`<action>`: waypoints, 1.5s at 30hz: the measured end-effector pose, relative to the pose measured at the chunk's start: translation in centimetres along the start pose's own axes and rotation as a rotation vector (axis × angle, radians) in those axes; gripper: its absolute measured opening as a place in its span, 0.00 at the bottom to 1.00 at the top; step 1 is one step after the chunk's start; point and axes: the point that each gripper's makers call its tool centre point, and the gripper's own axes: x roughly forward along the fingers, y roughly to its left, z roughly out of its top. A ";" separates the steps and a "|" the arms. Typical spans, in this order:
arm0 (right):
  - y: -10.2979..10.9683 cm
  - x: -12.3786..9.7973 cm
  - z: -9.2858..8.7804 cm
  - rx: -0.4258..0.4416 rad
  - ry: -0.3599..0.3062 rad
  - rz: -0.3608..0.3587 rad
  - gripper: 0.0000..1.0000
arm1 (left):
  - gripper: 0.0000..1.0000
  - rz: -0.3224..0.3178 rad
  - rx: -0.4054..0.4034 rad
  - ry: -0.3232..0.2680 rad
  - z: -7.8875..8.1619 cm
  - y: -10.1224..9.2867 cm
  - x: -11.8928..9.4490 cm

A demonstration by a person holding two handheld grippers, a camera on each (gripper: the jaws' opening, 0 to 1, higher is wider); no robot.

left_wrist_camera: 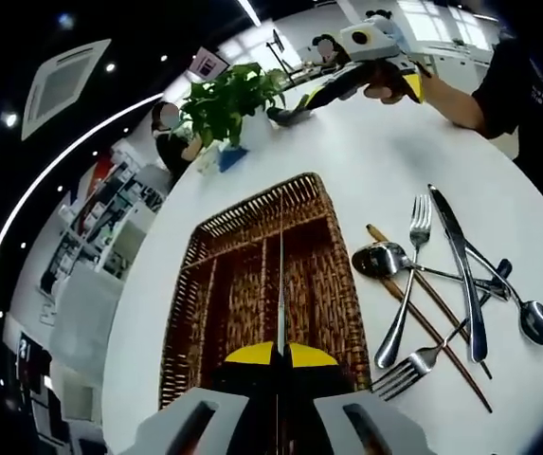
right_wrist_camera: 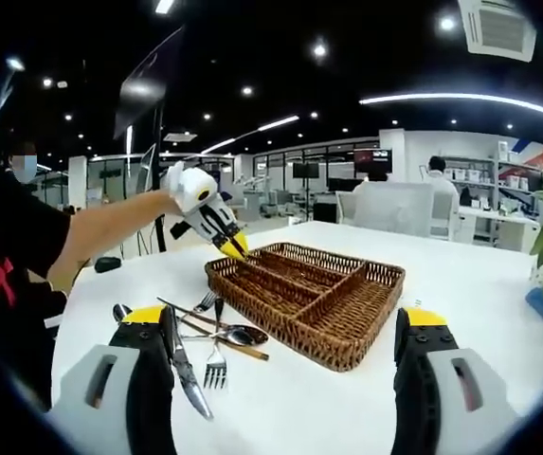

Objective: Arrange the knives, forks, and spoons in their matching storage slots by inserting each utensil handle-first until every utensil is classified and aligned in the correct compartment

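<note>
Left gripper (left_wrist_camera: pixel 280 355): jaws pressed together on a knife (left_wrist_camera: pixel 280 275), pinched edge-on, its thin length running out over the wicker tray (left_wrist_camera: pixel 347 284). In the right gripper view the same left gripper (right_wrist_camera: pixel 228 246) hovers above the tray's (right_wrist_camera: pixel 366 336) far corner, yellow tips angled down toward it.

Right gripper (right_wrist_camera: pixel 290 379): jaws spread wide, nothing between them, held low in front of the tray.

Tray sits mid-surface (left_wrist_camera: pixel 385 161), divided into long slots with a cross compartment at one end; all compartments look bare from here. Loose utensils lie in a crossed heap just beside the tray's long side: a fork (left_wrist_camera: pixel 406 284), a second fork (left_wrist_camera: pixel 423 365), a spoon (left_wrist_camera: pixel 394 261), another spoon (left_wrist_camera: pixel 527 318), a table knife (left_wrist_camera: pixel 461 265), and what I take for a pair of brown chopsticks (left_wrist_camera: pixel 423 308). A potted plant (left_wrist_camera: pixel 228 100) stands beyond the tray's far end.

I judge the step in hand to be seating this first knife. To do it well, I would:
- roll the wrist so the knife lies parallel to one long slot, not across a divider;
- lower it with the handle end leading; I cannot tell which end is gripped;
- release only once it rests on the weave;
- keep the right gripper near the heap, ready for the top piece.

Risk: a tip catching in the wicker and shifting the tray.
</note>
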 end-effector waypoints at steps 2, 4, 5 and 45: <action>0.1 0.1 -0.1 -0.006 0.004 0.007 1.00 | 0.01 -0.003 -0.006 -0.003 -0.1 0.2 0.1; 0.1 0.2 -0.1 -0.011 0.006 0.008 1.00 | 0.01 -0.004 -0.007 -0.005 -0.1 0.3 0.2; 0.1 0.2 -0.2 -0.011 0.010 0.008 1.00 | 0.01 -0.003 -0.008 -0.004 -0.2 0.4 0.2; 0.9 0.2 -0.2 -0.035 0.008 0.014 0.99 | 0.01 -0.007 -0.061 0.010 -2.1 -0.7 1.7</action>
